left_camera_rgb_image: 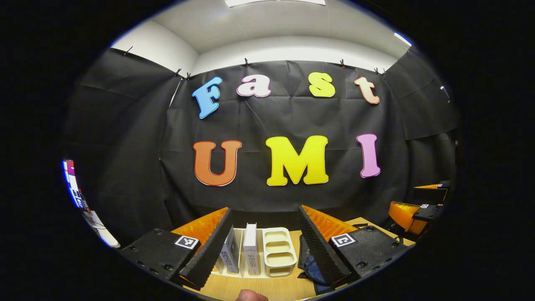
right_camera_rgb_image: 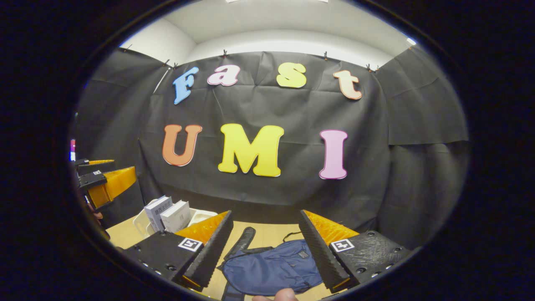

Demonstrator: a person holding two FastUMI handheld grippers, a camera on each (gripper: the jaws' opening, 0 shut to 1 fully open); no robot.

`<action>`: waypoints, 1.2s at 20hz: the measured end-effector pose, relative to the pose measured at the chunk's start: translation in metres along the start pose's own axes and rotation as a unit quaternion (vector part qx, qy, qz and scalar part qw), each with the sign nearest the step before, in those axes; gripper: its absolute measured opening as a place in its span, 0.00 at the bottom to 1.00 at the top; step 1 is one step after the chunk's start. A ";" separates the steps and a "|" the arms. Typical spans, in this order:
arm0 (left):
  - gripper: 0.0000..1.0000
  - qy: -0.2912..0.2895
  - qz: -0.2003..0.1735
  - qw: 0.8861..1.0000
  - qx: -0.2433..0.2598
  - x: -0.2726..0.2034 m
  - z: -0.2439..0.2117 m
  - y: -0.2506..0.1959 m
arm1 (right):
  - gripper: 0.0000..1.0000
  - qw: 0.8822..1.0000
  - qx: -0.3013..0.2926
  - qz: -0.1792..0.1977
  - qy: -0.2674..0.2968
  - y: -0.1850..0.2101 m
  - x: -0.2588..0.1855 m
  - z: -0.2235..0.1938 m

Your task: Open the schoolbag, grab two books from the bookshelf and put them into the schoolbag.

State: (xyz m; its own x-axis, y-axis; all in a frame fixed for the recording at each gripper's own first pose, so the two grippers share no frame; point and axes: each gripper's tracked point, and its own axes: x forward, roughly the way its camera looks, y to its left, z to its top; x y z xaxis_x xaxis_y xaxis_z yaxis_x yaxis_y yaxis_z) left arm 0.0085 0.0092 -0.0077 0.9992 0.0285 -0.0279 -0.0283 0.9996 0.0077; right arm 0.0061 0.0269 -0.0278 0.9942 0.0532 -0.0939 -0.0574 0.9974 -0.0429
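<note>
In the left gripper view the schoolbag is mostly hidden behind the left claw's right-hand finger; only a dark blue sliver shows at the lower centre-right of the frame. The white bookshelf stands on the wooden counter at the bottom centre, framed between the fingers, with two books upright in its left slots and the right slots bare. The leftmost book is partly covered by the left-hand finger. The print on the spines is too small to make out. A fingertip of the person cuts in at the very bottom edge.

The left claw is released, its fingers spread wide and touching nothing. The other claw shows at the right edge of this frame, cut off.

In the right gripper view the schoolbag lies flat on the counter at the bottom centre, between the fingers of the right claw, its lower edge cut off. Whether its zip is undone I cannot tell. The bookshelf with the books sits at the lower left, partly behind the left-hand finger. The right claw is likewise released, spread wide, holding nothing.
</note>
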 end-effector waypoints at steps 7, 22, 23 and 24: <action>0.99 0.010 0.000 1.000 -0.002 0.001 -0.005 0.000 | 0.95 0.999 -0.026 0.006 0.031 0.000 0.001 -0.019; 0.99 0.027 0.022 0.999 0.006 -0.008 -0.025 0.019 | 0.96 0.942 -0.102 0.075 0.312 0.055 0.019 -0.190; 0.99 0.030 0.026 0.999 0.006 -0.009 -0.026 0.022 | 0.96 0.933 -0.110 0.079 0.334 0.058 0.018 -0.204; 0.99 0.033 0.029 0.999 0.005 -0.009 -0.028 0.026 | 0.96 0.925 -0.118 0.081 0.353 0.061 0.016 -0.217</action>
State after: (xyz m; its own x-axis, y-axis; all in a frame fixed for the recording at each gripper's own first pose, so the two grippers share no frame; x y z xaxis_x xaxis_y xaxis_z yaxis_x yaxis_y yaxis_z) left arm -0.0025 0.0348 -0.0356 0.9918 0.0873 -0.0931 -0.0856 0.9961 0.0221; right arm -0.0015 0.0783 -0.2475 0.6681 0.0738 -0.7404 -0.3014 0.9366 -0.1785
